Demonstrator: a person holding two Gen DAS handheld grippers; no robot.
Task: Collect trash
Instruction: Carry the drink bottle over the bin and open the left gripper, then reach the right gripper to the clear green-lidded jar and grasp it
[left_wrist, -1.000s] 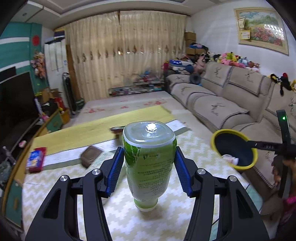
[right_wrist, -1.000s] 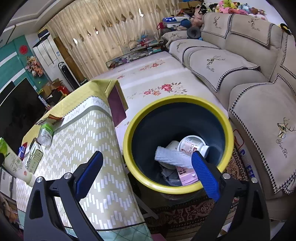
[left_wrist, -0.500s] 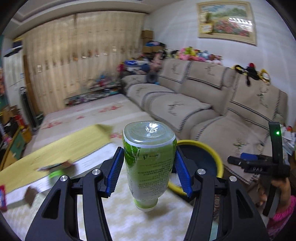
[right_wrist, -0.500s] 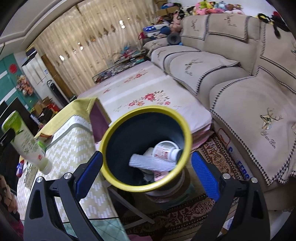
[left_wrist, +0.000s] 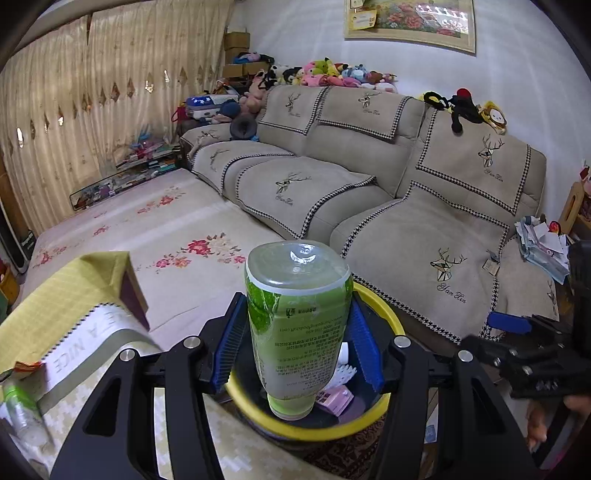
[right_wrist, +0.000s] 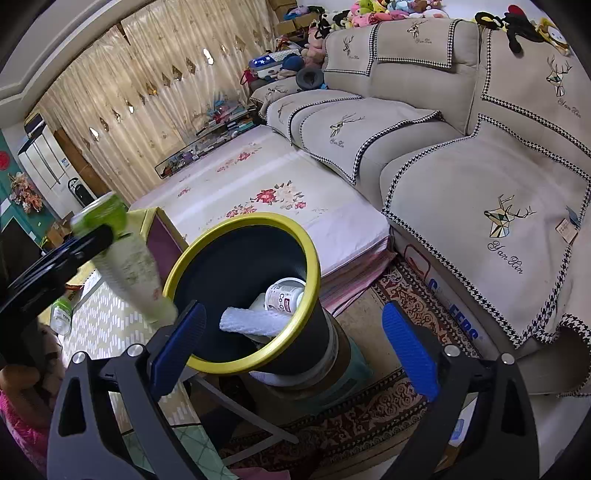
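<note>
Left wrist view: the left gripper (left_wrist: 297, 347) clamps a green squeeze bottle (left_wrist: 297, 325) by its sides, blue pads pressed on both flanks, cap end pointing down.
Bottle position: in this view its cap sits over the near part of the bin (left_wrist: 384, 314), a dark container with a yellow rim; the rim shows on both sides of the bottle and below it.
Right wrist view: the same green squeeze bottle (right_wrist: 125, 258) hangs tilted at the left edge of the bin (right_wrist: 243, 221), its lower end at or just outside the yellow rim, so by my reading it is not yet squarely over the opening.
Right gripper: the right gripper (right_wrist: 291, 347) stands wide open with nothing between its pads, held near the bin's front.
Bin contents: a white ribbed roll (right_wrist: 255, 321) and a white tub (right_wrist: 286, 293) already lie inside, with room left above them.
Step in hand: dropping the bottle into the bin.
How to do it well: carry the cap end further in, past the rim toward the middle of the opening, before loosening the pads; a release from the rim's edge would likely bounce the bottle onto the table (right_wrist: 107, 317) or the rug (right_wrist: 369, 424).
Release: open the pads fully and evenly so the smooth bottle slides straight down cap first.
Risk: the bin looks perched on a stand and leaning, so avoid knocking its rim with the bottle or the fingers.
Left to collect: a small bottle (left_wrist: 20, 410) lies on the table nearby.
</note>
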